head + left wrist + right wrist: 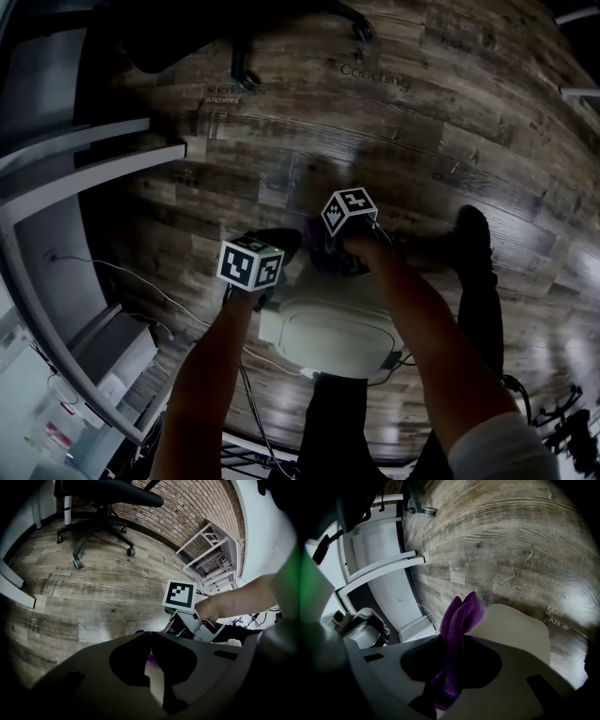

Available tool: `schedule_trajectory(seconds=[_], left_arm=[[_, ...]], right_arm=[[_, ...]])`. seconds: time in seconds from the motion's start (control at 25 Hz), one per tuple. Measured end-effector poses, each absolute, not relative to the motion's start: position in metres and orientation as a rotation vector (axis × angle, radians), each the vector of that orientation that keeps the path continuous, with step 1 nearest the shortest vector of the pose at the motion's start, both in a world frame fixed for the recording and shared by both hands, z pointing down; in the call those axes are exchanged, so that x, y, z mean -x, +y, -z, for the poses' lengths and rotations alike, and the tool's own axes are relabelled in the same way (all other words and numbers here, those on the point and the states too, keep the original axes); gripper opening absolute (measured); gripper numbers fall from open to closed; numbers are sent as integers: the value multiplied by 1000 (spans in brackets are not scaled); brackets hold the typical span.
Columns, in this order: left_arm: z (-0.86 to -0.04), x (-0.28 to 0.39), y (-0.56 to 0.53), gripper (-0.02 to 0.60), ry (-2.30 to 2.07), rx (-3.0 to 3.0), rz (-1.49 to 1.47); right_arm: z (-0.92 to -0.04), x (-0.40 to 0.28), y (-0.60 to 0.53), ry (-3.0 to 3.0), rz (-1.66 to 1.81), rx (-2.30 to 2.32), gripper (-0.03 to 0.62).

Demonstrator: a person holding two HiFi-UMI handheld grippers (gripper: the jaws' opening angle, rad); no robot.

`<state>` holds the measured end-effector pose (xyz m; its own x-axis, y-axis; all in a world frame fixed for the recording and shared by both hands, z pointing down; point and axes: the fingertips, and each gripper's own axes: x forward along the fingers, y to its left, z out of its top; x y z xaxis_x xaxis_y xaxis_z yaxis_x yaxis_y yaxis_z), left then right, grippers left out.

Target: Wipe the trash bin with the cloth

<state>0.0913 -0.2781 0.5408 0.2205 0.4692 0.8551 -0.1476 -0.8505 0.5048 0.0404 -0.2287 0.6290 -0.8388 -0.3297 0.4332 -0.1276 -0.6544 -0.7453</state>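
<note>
The trash bin [328,333] – smooth, pale, with rounded corners – stands on a wood-plank floor [450,122]. At the bin's near-left corner the left tongs [150,637] are clenched on its thin rim. At its far edge the right tongs [454,639] grip a fuzzy purple cloth [461,616], which stands bunched against the bin – in soft folds.
</note>
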Motion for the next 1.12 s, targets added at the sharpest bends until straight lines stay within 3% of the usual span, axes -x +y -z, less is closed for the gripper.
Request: schedule_trajectory(seconds=[1.12], left_arm=[[-556,-111,-233,5,426,-1985,-1754]], right_arm=[[-652,-62,-137,1078,2670,859,109]])
